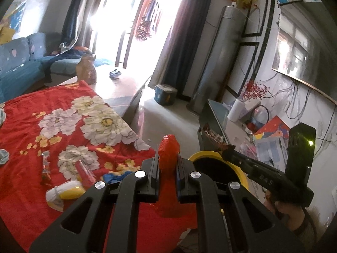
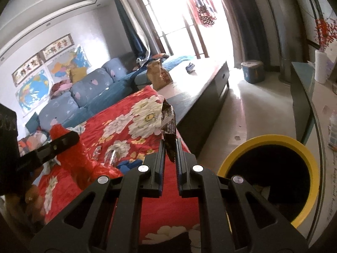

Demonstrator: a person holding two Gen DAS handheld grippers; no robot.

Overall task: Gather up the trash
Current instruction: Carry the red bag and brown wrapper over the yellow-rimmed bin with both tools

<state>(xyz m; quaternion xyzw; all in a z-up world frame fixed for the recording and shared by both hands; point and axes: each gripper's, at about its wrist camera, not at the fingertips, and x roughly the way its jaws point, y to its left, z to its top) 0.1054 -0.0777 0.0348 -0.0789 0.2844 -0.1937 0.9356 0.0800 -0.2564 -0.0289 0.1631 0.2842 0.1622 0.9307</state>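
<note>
My left gripper [image 1: 167,158] is shut on a crumpled red plastic bag [image 1: 168,147], held above the red flowered cloth [image 1: 63,126], just left of the yellow-rimmed bin [image 1: 242,172]. My right gripper [image 2: 170,145] is shut on a dark brown snack wrapper [image 2: 168,122], held upright over the cloth's edge, left of the bin [image 2: 307,154]. The right gripper also shows in the left wrist view [image 1: 229,151] over the bin's rim with the wrapper [image 1: 225,146]. The left gripper with the red bag [image 2: 56,132] shows at the left of the right wrist view.
On the cloth lie a yellow and white packet [image 1: 63,193], a clear red wrapper [image 1: 85,170], a small wrapper [image 1: 45,166] and blue scraps [image 1: 113,177]. A brown paper bag [image 1: 86,69] stands on the low table. A blue bucket [image 1: 165,94] sits on the floor. A TV cabinet [image 1: 219,122] is right.
</note>
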